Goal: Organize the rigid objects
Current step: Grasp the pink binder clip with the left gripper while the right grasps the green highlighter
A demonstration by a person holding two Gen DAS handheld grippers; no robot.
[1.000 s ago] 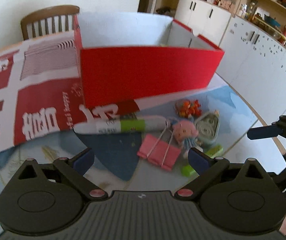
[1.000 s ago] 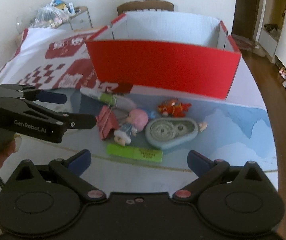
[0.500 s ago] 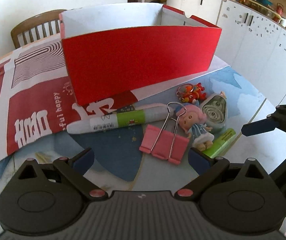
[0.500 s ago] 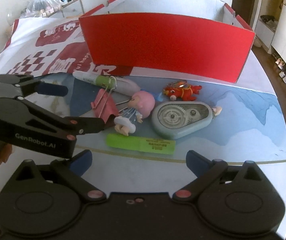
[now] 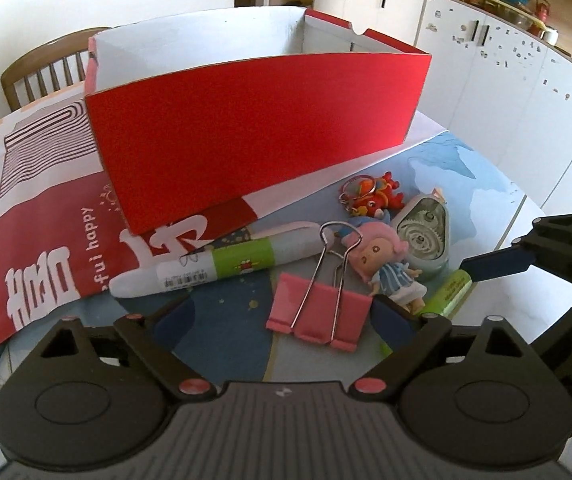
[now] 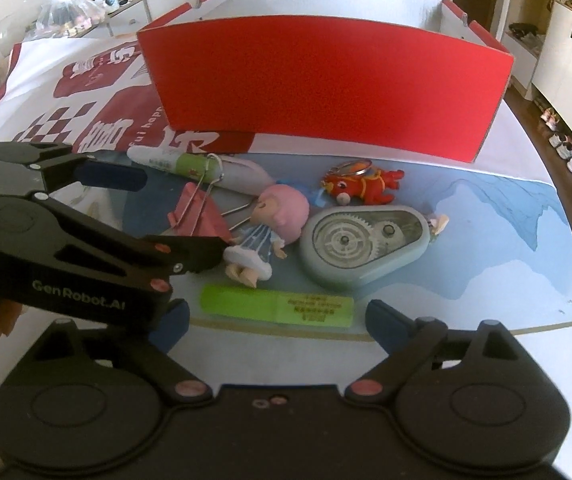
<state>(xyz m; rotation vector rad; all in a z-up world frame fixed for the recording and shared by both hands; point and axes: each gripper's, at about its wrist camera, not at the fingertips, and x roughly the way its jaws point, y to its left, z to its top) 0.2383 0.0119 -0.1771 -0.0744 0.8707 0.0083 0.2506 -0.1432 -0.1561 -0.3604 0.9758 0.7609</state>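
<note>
"GenRobot.AI" stands on the left claw (image 6: 184,222); the red-and-white bag (image 5: 46,248) reads, partly hidden, "ful happy".

Both tools lower and nearer the pink binder clip (image 5: 318,308) and green highlighter (image 6: 278,305), jaws closing.

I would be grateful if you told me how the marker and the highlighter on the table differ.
The marker is white with a green band; the highlighter is lime green all over. The marker is round and tapered, the highlighter flat and blocky. The marker lies close to the red box with the binder clip's wire handles over it; the highlighter lies nearest the grippers, with nothing on it. Both lie flat on the table, outside the box.
</note>
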